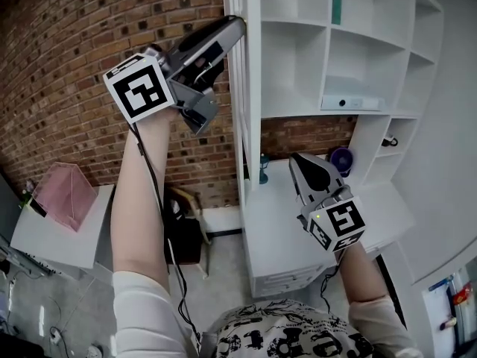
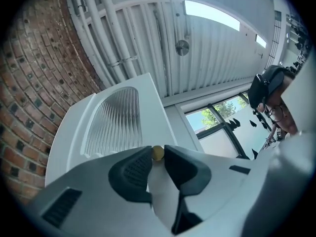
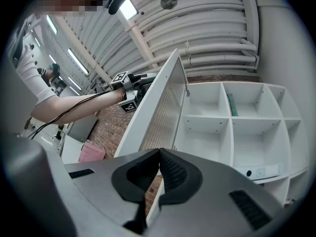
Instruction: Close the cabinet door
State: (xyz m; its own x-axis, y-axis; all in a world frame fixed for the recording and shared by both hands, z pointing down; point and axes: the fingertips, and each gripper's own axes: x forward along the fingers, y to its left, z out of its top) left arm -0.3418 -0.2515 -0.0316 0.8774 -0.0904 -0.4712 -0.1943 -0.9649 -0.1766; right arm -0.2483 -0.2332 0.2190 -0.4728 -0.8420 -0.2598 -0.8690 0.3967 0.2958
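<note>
Overhead, left tool (image 1: pixel 239 23) clamps gold knob (image 2: pixel 157 153) on the cabinet door (image 2: pixel 118 117); right tool (image 3: pixel 158 152) is clenched shut.

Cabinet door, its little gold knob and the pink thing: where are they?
cabinet door (image 2: pixel 118 125), left gripper view, on its ribbed panel.
gold knob (image 2: pixel 157 152), left gripper view, on the middle of the little ball.
pink thing (image 1: pixel 65 191), head view, on its sloping front face.
</note>
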